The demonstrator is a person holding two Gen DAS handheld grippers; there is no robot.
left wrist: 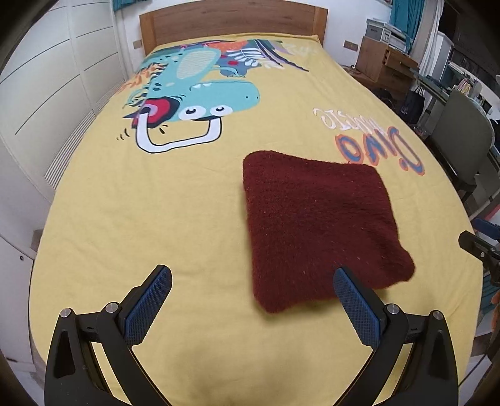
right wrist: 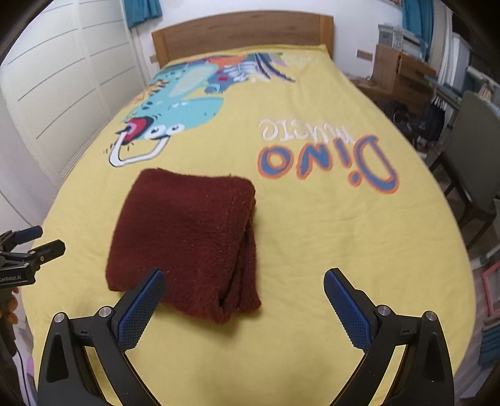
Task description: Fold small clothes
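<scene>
A dark red fuzzy garment (left wrist: 318, 225) lies folded into a thick square on the yellow dinosaur bedspread (left wrist: 156, 218). It also shows in the right wrist view (right wrist: 187, 237), with its layered fold edge facing right. My left gripper (left wrist: 251, 274) is open and empty, above the bed just left of the garment's near corner. My right gripper (right wrist: 243, 278) is open and empty, above the garment's near right corner. Each gripper's tip shows at the edge of the other view, the right one (left wrist: 478, 246) and the left one (right wrist: 34, 250).
A wooden headboard (left wrist: 232, 23) stands at the far end of the bed. White wardrobe doors (left wrist: 53, 84) run along the left. A wooden desk (left wrist: 384, 62), a grey chair (left wrist: 462, 137) and clutter stand to the right of the bed.
</scene>
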